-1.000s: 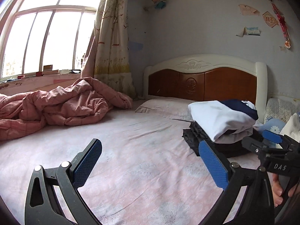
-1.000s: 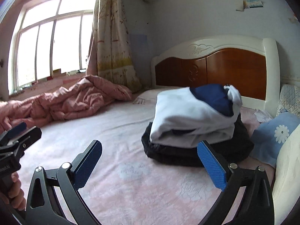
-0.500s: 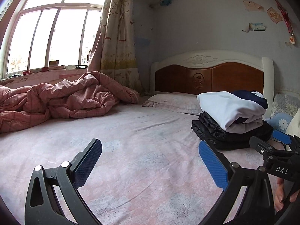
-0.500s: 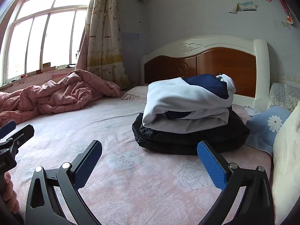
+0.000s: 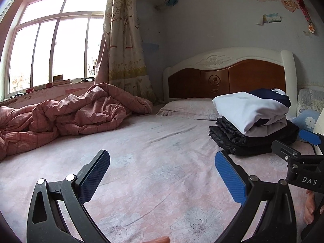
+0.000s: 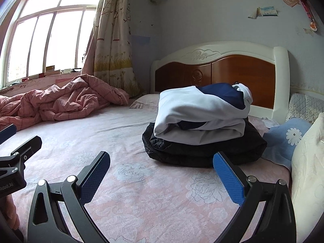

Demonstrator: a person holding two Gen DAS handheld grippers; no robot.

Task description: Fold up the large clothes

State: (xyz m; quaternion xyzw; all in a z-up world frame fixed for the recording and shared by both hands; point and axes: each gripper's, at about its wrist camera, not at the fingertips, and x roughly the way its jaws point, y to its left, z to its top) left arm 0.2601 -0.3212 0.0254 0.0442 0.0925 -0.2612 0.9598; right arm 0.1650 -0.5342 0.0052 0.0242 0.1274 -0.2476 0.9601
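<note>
Jaws wide and empty on left gripper (image 5: 162,174) and right gripper (image 6: 161,174), level above bedsheet (image 5: 154,145).

Black-framed left tongs (image 5: 162,170), blue textured pads (image 5: 229,179), silver screws, white "DAS" lettering

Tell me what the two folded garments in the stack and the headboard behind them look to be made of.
Black garment: likely thin synthetic shell with padding; faint sheen and puffy quilted ridges.
White and navy garment: seemingly smooth matte knit, maybe polyester sportswear; soft rounded folds.
Headboard: glossy reddish-brown wood or veneer panels in a white painted frame with carved relief; solid wood cannot be confirmed.
</note>
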